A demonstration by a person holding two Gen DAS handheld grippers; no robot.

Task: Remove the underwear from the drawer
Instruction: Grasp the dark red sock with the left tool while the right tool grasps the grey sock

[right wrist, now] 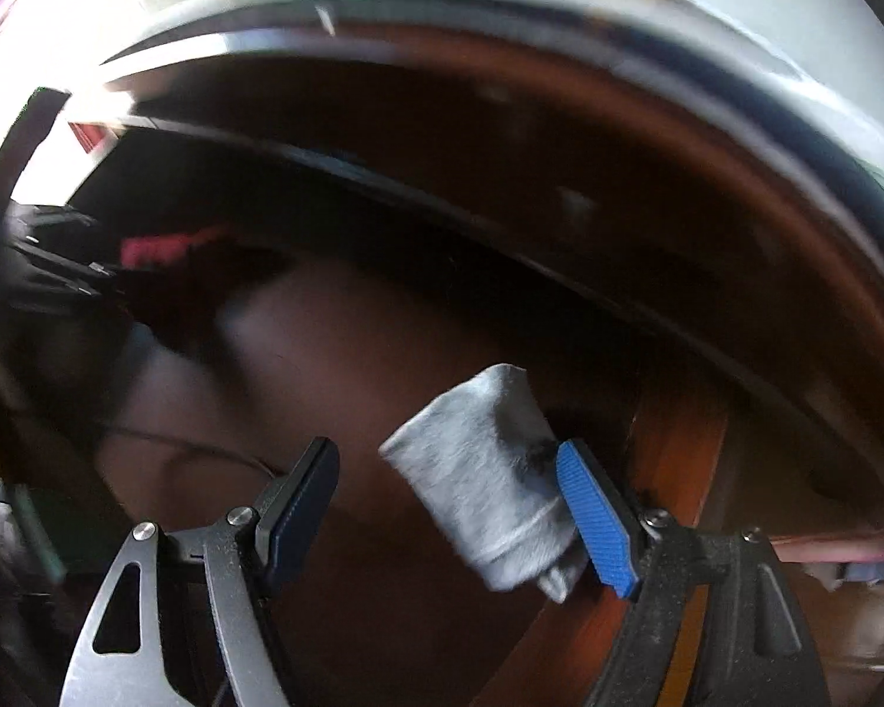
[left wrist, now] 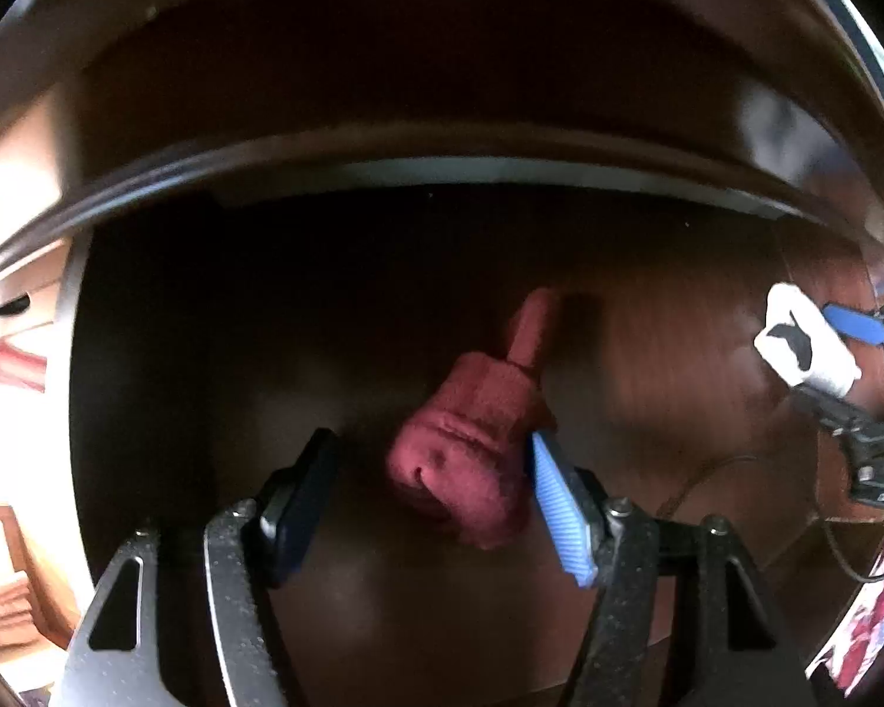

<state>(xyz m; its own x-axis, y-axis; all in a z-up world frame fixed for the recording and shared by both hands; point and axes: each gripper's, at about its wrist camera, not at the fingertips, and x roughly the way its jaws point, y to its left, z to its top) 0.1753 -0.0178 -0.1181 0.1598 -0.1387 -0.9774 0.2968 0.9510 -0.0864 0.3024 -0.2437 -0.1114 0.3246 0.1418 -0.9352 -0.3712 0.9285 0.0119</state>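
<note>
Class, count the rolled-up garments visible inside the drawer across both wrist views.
2. A red roll between the left gripper's open fingers; a grey roll against the right gripper's blue pad. Dark corners may hide more.

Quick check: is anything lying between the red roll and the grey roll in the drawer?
Nothing shows in the left wrist view: between the red roll and the grey roll lies bare drawer floor. The right wrist view is too blurred there to confirm.
</note>
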